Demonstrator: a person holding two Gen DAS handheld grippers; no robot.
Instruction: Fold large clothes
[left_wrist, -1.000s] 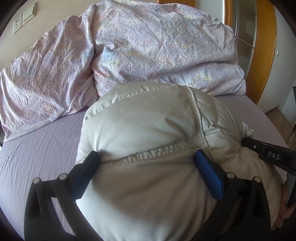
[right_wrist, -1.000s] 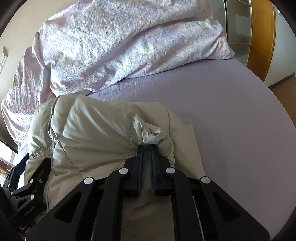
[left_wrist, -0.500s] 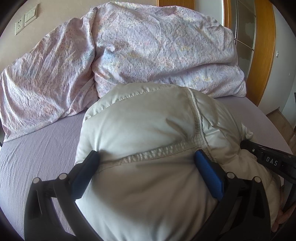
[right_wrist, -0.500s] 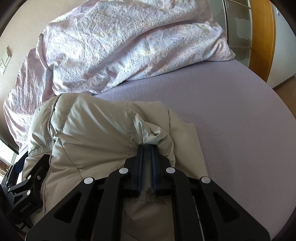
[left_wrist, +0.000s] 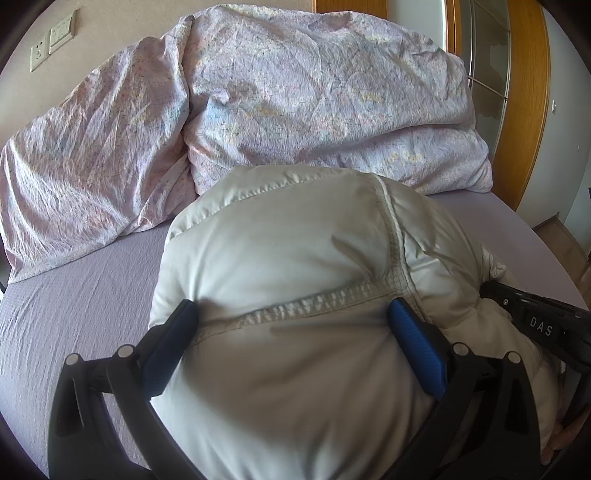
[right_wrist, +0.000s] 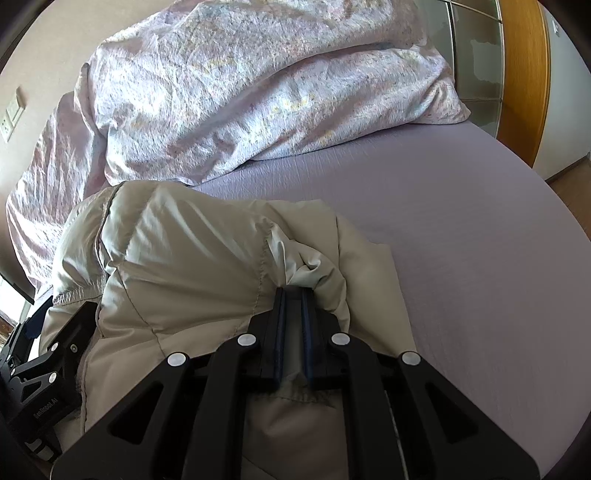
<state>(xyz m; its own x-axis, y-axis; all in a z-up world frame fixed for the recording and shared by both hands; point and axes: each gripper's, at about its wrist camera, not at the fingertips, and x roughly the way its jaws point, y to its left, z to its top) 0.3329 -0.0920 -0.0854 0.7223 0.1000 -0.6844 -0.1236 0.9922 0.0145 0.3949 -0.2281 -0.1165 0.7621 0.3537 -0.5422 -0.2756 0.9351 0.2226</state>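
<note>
The puffy beige jacket (left_wrist: 295, 280) was bunched on the purple bed sheet (right_wrist: 461, 229), nowhere near folded. Right gripper (right_wrist: 293, 295) was pinched nearly closed on a fabric edge; left gripper (left_wrist: 291, 314) sat wide, the jacket's bulk wedged between.

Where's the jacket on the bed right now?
The jacket lies bunched on the near part of the sheet, just short of the duvet; it fills the left wrist view's centre.

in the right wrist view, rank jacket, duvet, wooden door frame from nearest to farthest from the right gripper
1. Jacket: a bunched fold is clamped in the right gripper.
2. Duvet: heaped past the jacket, across the back of the bed.
3. Wooden door frame: upper right, beyond the bed.
</note>
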